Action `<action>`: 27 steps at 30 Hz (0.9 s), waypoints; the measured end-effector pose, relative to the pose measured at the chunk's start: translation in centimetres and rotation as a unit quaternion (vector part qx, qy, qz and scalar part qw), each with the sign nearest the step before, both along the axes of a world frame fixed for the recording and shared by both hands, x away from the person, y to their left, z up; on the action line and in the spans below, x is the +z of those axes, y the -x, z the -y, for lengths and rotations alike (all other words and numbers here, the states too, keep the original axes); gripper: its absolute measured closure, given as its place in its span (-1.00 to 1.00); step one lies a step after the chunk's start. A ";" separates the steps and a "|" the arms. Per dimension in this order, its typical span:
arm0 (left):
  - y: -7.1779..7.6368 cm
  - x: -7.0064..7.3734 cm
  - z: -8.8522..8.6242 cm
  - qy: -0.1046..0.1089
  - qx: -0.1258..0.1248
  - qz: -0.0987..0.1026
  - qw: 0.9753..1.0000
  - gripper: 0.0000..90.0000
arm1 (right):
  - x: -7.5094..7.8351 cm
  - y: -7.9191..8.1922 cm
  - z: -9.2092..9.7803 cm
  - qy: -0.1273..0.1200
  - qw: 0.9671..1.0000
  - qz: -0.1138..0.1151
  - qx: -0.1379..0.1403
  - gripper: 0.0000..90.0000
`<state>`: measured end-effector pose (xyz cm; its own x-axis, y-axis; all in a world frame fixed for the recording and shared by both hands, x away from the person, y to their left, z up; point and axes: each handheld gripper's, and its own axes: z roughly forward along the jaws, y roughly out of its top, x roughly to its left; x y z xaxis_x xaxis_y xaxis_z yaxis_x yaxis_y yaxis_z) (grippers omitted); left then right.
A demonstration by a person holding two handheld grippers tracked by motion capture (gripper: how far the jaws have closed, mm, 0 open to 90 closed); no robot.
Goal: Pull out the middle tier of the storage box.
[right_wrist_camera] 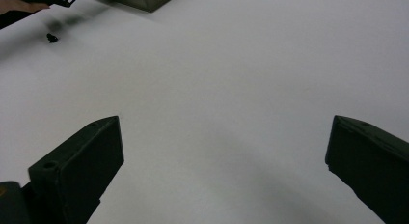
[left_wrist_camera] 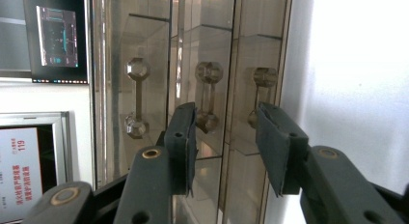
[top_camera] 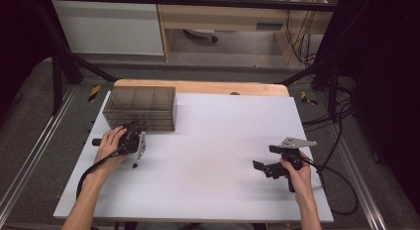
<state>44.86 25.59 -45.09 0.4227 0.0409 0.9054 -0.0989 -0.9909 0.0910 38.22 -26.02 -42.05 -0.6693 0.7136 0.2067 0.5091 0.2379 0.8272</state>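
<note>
In the high view we see our left gripper (top_camera: 132, 132) at the left of the frame, pressed up close to the front face of the smoky drawer cabinet (top_camera: 141, 107), which stands at the upper left corner of the white table (top_camera: 208, 155). In the left gripper view the jaws stand apart with a moderate gap between them, turned on their side before the cabinet's front; three dumbbell-shaped handles (left_wrist_camera: 209, 96) line the drawers, and the middle one sits just beyond the gap, not yet between the pads. The cabinet's right edge meets bare white surface.

Our right gripper (top_camera: 264, 166) rests at the lower right of the high view, well apart from the cabinet. Its jaws are spread wide over plain tabletop, with broad open room between the two grippers.
</note>
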 end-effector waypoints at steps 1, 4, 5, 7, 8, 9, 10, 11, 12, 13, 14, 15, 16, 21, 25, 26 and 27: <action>0.0 0.0 0.0 -0.002 0.001 0.002 1.000 0.33 | 0.0 0.0 0.0 0.000 1.000 0.000 0.000 -0.99; -0.1 0.0 0.0 -0.001 0.001 0.005 1.000 0.38 | 0.0 0.0 0.0 -0.001 1.000 0.000 0.000 -0.99; -0.1 0.0 0.0 -0.001 0.002 0.006 1.000 0.40 | 0.0 0.0 0.0 0.000 1.000 0.000 0.000 -0.99; -0.1 0.0 0.0 -0.001 0.002 0.009 1.000 0.43 | 0.0 0.0 0.0 -0.001 1.000 0.000 0.000 -0.99; -0.1 0.0 0.0 -0.001 0.002 0.010 1.000 0.44 | 0.0 0.0 0.0 -0.001 1.000 0.000 -0.001 -0.99; -0.1 0.0 0.0 -0.001 0.002 0.011 1.000 0.46 | 0.0 0.0 0.0 -0.001 1.000 0.000 0.000 -0.99; -0.1 0.0 0.0 -0.001 0.002 0.012 1.000 0.47 | 0.0 0.0 0.0 -0.001 1.000 0.000 0.000 -0.99; -0.1 0.0 0.0 -0.001 0.003 0.013 1.000 0.47 | 0.0 0.0 0.0 -0.001 1.000 0.000 0.000 -0.99; -0.1 0.0 0.1 -0.004 0.003 0.016 1.000 0.52 | 0.0 0.0 0.0 -0.001 1.000 0.000 0.000 -0.99; -0.1 0.0 0.1 -0.004 0.003 0.016 1.000 0.52 | 0.0 0.0 0.0 -0.001 1.000 0.000 0.000 -0.99; -0.1 0.0 0.1 -0.006 0.004 0.018 1.000 0.54 | 0.0 0.0 0.0 -0.001 1.000 -0.001 0.000 -0.99; -0.1 0.0 0.1 -0.008 0.004 0.020 1.000 0.55 | 0.0 0.0 0.0 -0.001 1.000 -0.001 0.000 -0.99; -0.1 0.0 0.1 -0.008 0.004 0.020 1.000 0.56 | 0.0 0.0 0.0 -0.001 1.000 -0.001 0.000 -0.99; -0.1 -0.1 0.2 -0.014 0.004 0.030 0.999 0.65 | 0.0 0.0 0.0 -0.001 1.000 0.000 0.000 -0.99; -0.1 -0.1 0.2 -0.021 0.004 0.035 0.999 0.70 | 0.0 0.0 0.0 -0.002 1.000 0.000 0.000 -0.99; -0.1 -0.1 0.3 -0.025 0.005 0.037 0.999 0.70 | 0.0 0.0 0.0 -0.002 1.000 0.000 0.000 -0.99; -0.1 -0.1 0.3 -0.025 0.005 0.037 0.999 0.71 | 0.0 0.0 0.0 -0.002 1.000 0.000 0.000 -0.99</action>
